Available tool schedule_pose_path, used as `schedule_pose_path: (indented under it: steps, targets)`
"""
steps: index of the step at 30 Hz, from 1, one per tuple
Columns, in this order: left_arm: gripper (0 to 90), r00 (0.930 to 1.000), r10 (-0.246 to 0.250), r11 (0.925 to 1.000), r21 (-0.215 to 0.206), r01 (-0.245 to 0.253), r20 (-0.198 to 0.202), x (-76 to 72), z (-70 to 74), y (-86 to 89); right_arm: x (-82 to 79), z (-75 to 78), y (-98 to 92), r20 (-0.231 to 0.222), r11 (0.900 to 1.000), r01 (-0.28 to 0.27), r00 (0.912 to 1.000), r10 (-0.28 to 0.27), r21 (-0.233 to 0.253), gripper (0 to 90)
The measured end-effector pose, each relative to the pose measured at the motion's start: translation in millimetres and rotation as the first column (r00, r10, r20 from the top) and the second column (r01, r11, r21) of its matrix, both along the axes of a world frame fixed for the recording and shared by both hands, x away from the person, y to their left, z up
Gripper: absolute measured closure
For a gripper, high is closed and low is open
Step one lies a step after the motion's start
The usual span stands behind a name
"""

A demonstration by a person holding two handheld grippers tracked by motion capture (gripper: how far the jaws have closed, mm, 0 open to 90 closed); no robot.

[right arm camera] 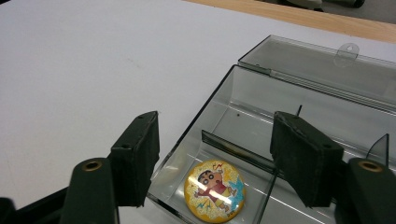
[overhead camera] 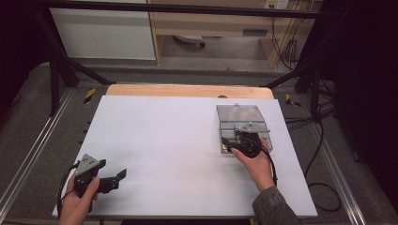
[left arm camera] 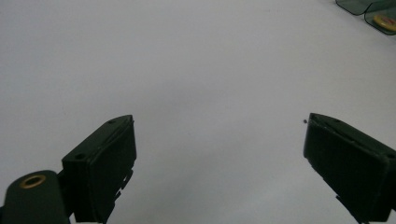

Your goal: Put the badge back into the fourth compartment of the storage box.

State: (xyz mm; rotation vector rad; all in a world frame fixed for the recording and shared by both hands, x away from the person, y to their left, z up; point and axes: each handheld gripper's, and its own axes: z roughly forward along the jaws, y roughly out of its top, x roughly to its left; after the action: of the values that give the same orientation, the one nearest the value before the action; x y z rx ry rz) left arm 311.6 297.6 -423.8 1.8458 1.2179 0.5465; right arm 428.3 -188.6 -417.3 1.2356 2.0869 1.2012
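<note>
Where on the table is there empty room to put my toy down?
The wide white sheet between the left tongs and the clear box is bare. It is crowded at the box, where the right tongs hang open over a cartoon badge.

The left gripper (overhead camera: 111,179) is held low at the near left, its jaws spread wide apart and nothing is gripped between them. The right gripper (overhead camera: 233,142) is held farther forward on the right side by the right hand (overhead camera: 256,165), with the forearm stretched out; its jaws are also parted and nothing is clamped.
</note>
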Motion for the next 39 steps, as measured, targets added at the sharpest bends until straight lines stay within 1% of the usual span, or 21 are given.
schedule_pose_path:
  steps: [1, 3, 10, 12, 14, 17, 21, 27, 33, 34, 39]
  targets:
    - [9.6, 1.0, 0.0, 1.0, 0.001, 0.0, -0.001, 0.1, -0.3, -0.1, 0.2, 0.0, -0.2, -0.001, 1.0, 0.002, 1.0, -0.002, 0.0, 30.2]
    - [9.6, 1.0, -0.003, 1.0, 0.004, 0.003, -0.003, 0.2, -0.5, -0.3, 0.4, 0.7, -0.6, -0.006, 1.0, 0.006, 1.0, -0.006, 0.015, 27.2]
    - [9.6, 1.0, -0.005, 1.0, 0.008, 0.005, 0.003, -0.3, 0.0, 0.0, 1.7, 1.6, -1.8, -0.001, 0.999, 0.026, 0.9997, -0.026, 0.034, 16.2]
    - [9.6, 1.0, -0.005, 0.9999, 0.011, 0.005, 0.004, -0.4, 0.1, 0.4, 1.7, 1.9, -2.1, -0.004, 0.998, 0.024, 0.9997, -0.024, 0.056, 14.9]
    - [9.6, 1.0, -0.004, 0.9999, 0.012, 0.004, 0.006, -0.3, 0.0, 0.8, 1.7, 2.5, -2.2, 0.002, 0.998, 0.02, 0.9998, -0.02, 0.067, 12.8]
    - [9.6, 1.0, -0.005, 0.9999, 0.013, 0.005, 0.008, -0.3, 0.1, 0.7, 0.8, 2.8, -1.8, 0.022, 0.998, 0.008, 0.9997, -0.01, 0.059, 9.7]
    - [9.6, 0.9999, -0.005, 0.9999, 0.014, 0.005, 0.012, -0.5, 0.3, 0.5, -0.7, 3.2, -0.8, 0.034, 0.999, 0.007, 0.9994, -0.009, 0.047, 8.4]
    - [9.6, 0.9999, -0.005, 0.9999, 0.016, 0.005, 0.015, -0.5, 0.4, 0.9, -3.3, 6.1, -0.8, 0.073, 0.999, 0.015, 0.9971, -0.018, 0.04, 8.1]
    - [9.6, 0.9998, -0.004, 0.9999, 0.013, 0.004, 0.017, -0.8, 0.5, 0.8, -5.2, 9.3, -3.0, 0.127, 0.999, 0.027, 0.9914, -0.031, 0.03, 8.5]
    - [9.6, 0.9998, -0.004, 0.9999, 0.01, 0.004, 0.018, -0.8, 0.6, 0.7, -5.8, 9.9, -3.5, 0.131, 0.999, 0.025, 0.991, -0.029, 0.03, 8.0]
    - [9.1, 0.9996, -0.012, 0.9999, 0.004, 0.012, 0.024, -1.2, 1.0, 0.1, -7.9, 15.0, -6.1, 0.185, 0.999, 0.041, 0.9818, -0.043, 0.019, 4.0]
